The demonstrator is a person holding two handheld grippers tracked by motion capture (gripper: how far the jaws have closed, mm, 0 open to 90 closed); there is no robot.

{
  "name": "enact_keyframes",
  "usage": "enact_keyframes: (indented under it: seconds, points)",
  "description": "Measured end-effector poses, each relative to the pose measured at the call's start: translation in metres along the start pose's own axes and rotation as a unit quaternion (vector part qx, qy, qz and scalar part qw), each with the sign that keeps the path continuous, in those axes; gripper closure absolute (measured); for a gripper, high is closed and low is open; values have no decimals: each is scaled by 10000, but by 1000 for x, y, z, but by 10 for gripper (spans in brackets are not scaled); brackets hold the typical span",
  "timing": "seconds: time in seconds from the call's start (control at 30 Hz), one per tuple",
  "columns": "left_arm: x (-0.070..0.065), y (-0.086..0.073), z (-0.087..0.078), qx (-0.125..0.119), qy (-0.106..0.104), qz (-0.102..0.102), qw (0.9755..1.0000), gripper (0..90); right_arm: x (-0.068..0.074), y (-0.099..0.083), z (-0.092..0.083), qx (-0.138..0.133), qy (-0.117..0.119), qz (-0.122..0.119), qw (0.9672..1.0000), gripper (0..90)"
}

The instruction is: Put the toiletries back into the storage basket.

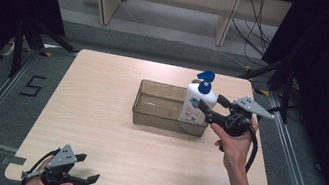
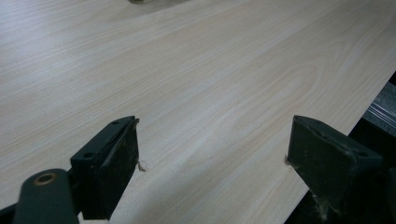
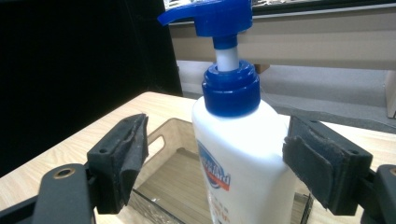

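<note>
in the tray (image 1: 148, 101), pump bottle (image 1: 197, 103) upright

The high view looks down and forward from above the near edge of the wooden table (image 1: 110, 129), far enough back to take in the whole top and the floor behind it. The left gripper view sits very low and close over the table (image 2: 210, 84), near its front corner, far from the clear tray (image 1: 160, 107). The right gripper view looks level, very close to the pump bottle (image 3: 243, 154) at the tray (image 3: 163, 186). The high view shows that bottle (image 1: 198, 103) too.
</note>
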State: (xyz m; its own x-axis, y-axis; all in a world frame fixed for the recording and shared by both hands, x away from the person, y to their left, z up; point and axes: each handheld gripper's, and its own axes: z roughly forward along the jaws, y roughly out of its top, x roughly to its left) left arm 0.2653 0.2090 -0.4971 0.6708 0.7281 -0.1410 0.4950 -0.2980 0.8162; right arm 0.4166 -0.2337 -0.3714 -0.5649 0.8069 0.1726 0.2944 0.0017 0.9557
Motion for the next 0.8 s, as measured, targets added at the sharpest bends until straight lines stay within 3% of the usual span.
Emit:
enact_keyframes:
  seconds: [0.1,0.2,0.27,0.53,0.57,0.6,0.8]
  points:
    - [0,0,0,-4,4,-12,10000,160,3,-2,-4,88,-8,144,9999,222]
    - [1,0,-1,28,-15,24,10000,160,1,-6,-5,73,-32,-10,10000,222]
    - [1,0,-1,39,-2,-13,10000,160,2,-8,-5,103,11,93,9999,221]
    - [0,0,-1,42,23,-13,10000,160,4,-13,-10,109,86,62,9999,222]
    - [0,0,-1,39,23,-15,10000,160,7,-14,-12,141,77,192,9997,221]
    - [0,0,-1,15,6,-13,10000,160,6,-14,-13,123,84,86,9999,222]
    - [0,0,-1,36,-13,-12,10000,162,10,-19,-15,242,83,-37,9997,212]
